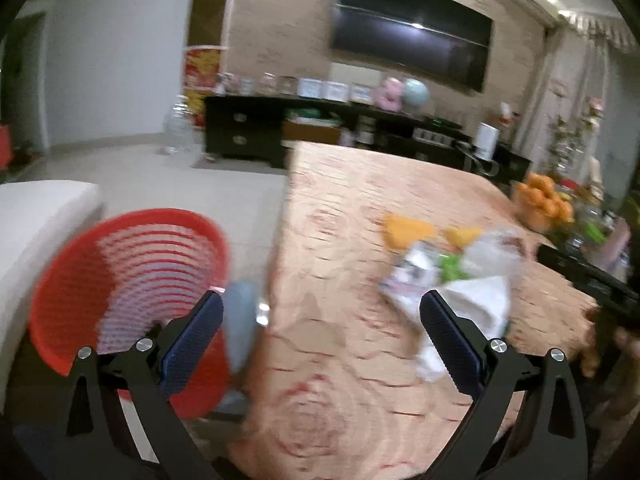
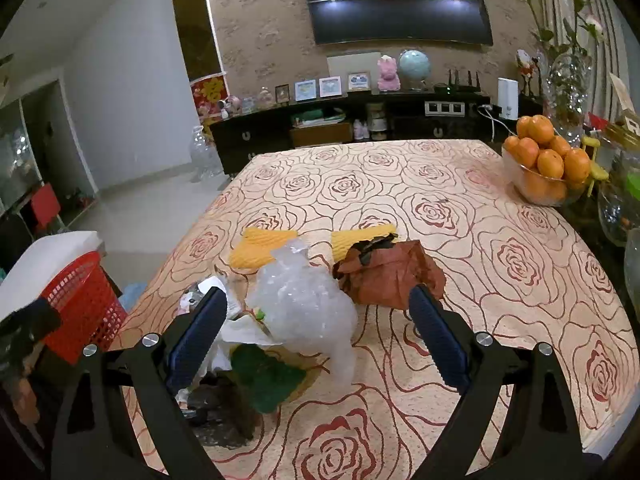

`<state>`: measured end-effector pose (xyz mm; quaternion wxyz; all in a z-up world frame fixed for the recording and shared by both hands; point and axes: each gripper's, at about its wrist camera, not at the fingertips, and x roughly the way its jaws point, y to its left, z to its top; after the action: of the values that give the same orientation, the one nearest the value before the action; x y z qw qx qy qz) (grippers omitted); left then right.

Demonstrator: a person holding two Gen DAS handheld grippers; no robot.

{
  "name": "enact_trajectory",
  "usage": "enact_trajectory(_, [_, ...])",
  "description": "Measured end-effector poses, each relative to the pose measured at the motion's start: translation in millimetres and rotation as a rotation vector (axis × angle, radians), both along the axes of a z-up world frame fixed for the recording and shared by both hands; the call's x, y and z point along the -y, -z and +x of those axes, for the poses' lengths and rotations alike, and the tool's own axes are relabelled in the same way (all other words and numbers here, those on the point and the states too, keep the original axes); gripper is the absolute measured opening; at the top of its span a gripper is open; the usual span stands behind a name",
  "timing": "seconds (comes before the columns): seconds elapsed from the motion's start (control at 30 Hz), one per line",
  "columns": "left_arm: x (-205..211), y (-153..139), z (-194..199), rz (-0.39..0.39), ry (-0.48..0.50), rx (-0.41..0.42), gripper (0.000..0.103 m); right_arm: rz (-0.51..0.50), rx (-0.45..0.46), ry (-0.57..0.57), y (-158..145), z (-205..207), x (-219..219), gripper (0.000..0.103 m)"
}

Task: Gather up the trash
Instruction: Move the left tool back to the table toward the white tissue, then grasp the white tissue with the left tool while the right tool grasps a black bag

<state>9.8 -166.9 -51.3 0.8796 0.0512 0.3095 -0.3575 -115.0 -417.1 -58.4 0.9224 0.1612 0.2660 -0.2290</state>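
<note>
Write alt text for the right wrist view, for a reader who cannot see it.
The open right gripper hovers over a trash pile on a rose-patterned tablecloth: a clear plastic bag, brown paper, two yellow pieces and green scrap. A red basket stands off the table's left edge, and a bowl of oranges sits far right.

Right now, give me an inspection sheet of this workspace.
Surface: table under a rose-print cloth.
Job's things: clear plastic bag, crumpled brown paper, two yellow pieces, white tissue, green scrap; red basket beside the table.
Clutter: bowl of oranges.
Tools: left tool open, holding nothing; right tool open around the bag.
Cables: white cable at the cabinet.
Surroundings: TV, dark cabinet.
</note>
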Motion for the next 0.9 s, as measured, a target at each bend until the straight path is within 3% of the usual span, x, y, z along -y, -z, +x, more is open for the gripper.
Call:
enact_trajectory(0.27, [71.4, 13.2, -28.5, 0.056, 0.174, -0.034, 0.095, 0.039, 0.01, 0.035, 2.2, -7.5, 12.9, 0.09])
enact_trajectory(0.5, [113.7, 41.1, -27.0, 0.144, 0.232, -0.094, 0.091, 0.055, 0.008, 0.036, 4.4, -8.3, 16.3, 0.09])
enact_trajectory(0.57, [117.4, 53.6, -18.3, 0.17, 0.23, -0.147, 0.065, 0.059, 0.008, 0.034, 5.1, -8.5, 17.1, 0.09])
enact_trajectory(0.67, [113.2, 69.1, -7.9, 0.181, 0.223, -0.226, 0.04, 0.063, 0.007, 0.032, 6.0, -7.5, 18.4, 0.089])
enact_trajectory(0.73, [110.2, 76.4, -3.6, 0.181, 0.212, -0.258, 0.032, 0.066, 0.005, 0.029, 6.6, -6.8, 17.9, 0.089])
enact_trajectory(0.9, [97.3, 72.2, -2.8, 0.153, 0.195, -0.252, 0.027, 0.067, 0.002, 0.025, 7.5, -5.5, 16.9, 0.089])
